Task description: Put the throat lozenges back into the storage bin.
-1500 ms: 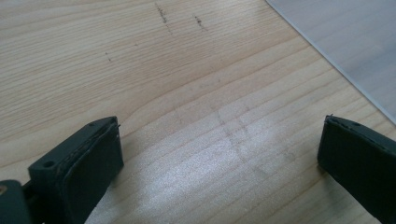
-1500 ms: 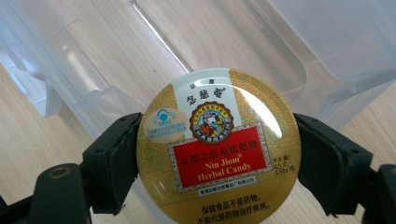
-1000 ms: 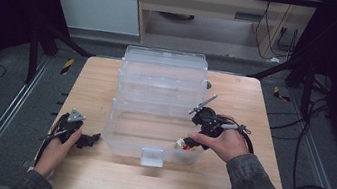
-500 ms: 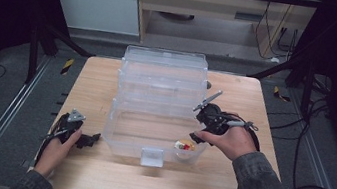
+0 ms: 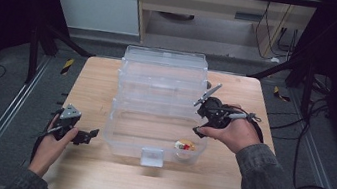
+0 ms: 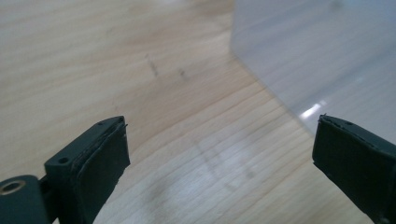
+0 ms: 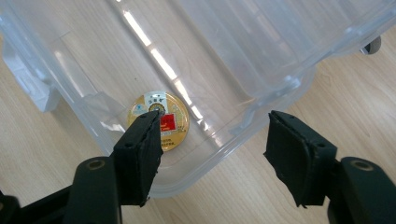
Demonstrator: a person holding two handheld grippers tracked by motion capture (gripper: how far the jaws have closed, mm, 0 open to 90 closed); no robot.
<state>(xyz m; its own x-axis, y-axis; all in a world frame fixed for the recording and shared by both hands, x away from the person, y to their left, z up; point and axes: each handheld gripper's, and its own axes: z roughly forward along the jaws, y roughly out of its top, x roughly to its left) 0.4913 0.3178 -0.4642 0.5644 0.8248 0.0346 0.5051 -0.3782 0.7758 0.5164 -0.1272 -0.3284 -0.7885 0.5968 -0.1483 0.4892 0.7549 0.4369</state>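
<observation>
Scene: wooden table (image 5: 108, 80), clear plastic bin (image 5: 158, 98) standing mid-table, lid off or swung back, can't tell which.
Item: small round gold tin w/ red label (image 7: 159, 120), lying flat on bin floor, near-right corner, beside front latch (image 5: 152, 157). Also seen from above (image 5: 185, 145).
R gripper (image 5: 200, 114): held above bin's right rim, jaws apart, nothing betw. them. Jaws have just been closing somewhat, but on air; tin sits well below, untouched.
R gripper view: own tips (image 7: 219, 154) straddle bin's corner edge, one jaw over tin, other outside wall.
L gripper (image 5: 91, 134): near table's left side, just beside bin's left wall, jaws wide, empty. Own view (image 6: 219, 154): bare wood, bin wall at right.
Step (my read): tin looks dropped off in bin; R hand clearing out.
Next: if more items, fetch; if closing, get lid down, needs both grippers on bin, L steadying wall. Keep R jaw off rim while leaving.
</observation>
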